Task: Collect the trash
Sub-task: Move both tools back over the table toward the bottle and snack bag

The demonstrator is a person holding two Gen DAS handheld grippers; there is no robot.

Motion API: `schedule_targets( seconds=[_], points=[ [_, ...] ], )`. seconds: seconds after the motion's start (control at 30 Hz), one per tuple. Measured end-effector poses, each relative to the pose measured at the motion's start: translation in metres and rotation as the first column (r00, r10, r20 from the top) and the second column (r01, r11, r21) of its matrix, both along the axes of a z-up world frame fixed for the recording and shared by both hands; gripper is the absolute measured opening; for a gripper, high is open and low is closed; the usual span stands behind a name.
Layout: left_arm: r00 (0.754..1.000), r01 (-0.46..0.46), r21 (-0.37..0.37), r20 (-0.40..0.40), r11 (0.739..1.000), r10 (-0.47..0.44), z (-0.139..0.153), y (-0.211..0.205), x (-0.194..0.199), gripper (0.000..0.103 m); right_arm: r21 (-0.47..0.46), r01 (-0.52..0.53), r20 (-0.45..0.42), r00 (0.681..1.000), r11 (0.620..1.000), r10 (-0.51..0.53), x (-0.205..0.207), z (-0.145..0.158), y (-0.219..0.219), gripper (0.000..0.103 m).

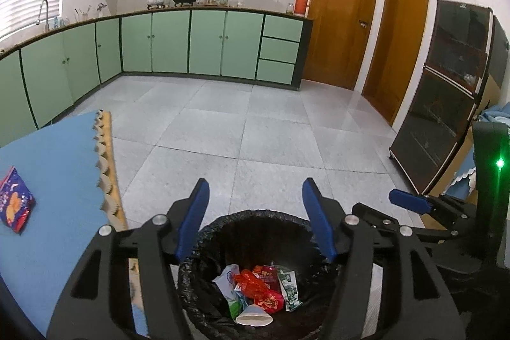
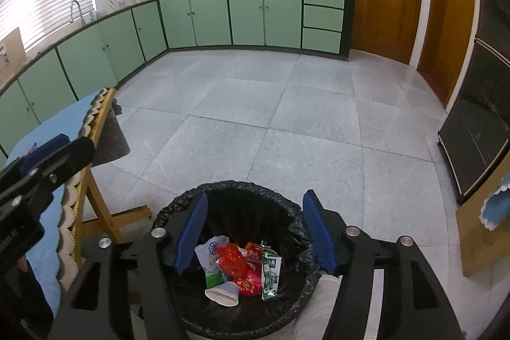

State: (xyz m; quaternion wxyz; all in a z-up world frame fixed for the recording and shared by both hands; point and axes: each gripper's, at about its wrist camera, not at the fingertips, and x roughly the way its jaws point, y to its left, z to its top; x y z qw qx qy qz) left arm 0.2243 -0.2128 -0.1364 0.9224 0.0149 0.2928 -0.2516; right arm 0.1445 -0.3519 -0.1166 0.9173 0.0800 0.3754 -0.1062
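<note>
Both claws, left claw (image 1: 255,219) and right claw (image 2: 253,228), hang spread and empty above the bin (image 2: 296,212), its near rim cut off; wrappers (image 2: 242,266) lie inside, one snack packet (image 1: 14,203) on the desk (image 1: 63,155).

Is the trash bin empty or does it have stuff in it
Not empty. The bin holds wrappers and a crushed paper cup at the bottom, far below the rim.

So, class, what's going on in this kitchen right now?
A person holds both grippers, left gripper and right gripper, open and empty above a black-lined round trash bin. A white paper cup and red wrappers already lie inside. One blue snack packet remains on the blue-covered table.
</note>
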Motion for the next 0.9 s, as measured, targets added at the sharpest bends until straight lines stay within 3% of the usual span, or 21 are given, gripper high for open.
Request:
schedule_targets(
  seconds=[0.17, 0.23, 0.43, 0.7, 0.9],
  points=[
    [0.998, -0.057, -0.012, 0.031, 0.998, 0.057, 0.016, 0.032, -0.005, 0.069, -0.021, -0.039, 0.048, 0.998, 0.999, 0.040, -0.003, 0.024, 0.025, 0.077],
    [0.995, -0.088, -0.012, 0.049, 0.996, 0.089, 0.023, 0.047, -0.007, 0.073, -0.024, -0.054, 0.069, 0.996, 0.998, 0.055, -0.004, 0.033, 0.034, 0.087],
    [0.977, -0.196, -0.009, 0.078, 0.980, 0.197, 0.042, 0.099, -0.012, 0.079, -0.014, -0.150, 0.157, 0.976, 0.989, 0.150, -0.001, 0.060, 0.081, 0.097],
    [0.926, -0.361, 0.033, 0.128, 0.932, 0.354, 0.053, 0.177, -0.026, 0.082, 0.012, -0.304, 0.218, 0.931, 0.953, 0.294, 0.019, 0.067, 0.162, 0.097],
    [0.862, -0.498, 0.054, 0.142, 0.866, 0.487, 0.057, 0.242, -0.035, 0.082, -0.020, -0.387, 0.234, 0.895, 0.922, 0.381, 0.027, 0.064, 0.225, 0.097]
  ],
)
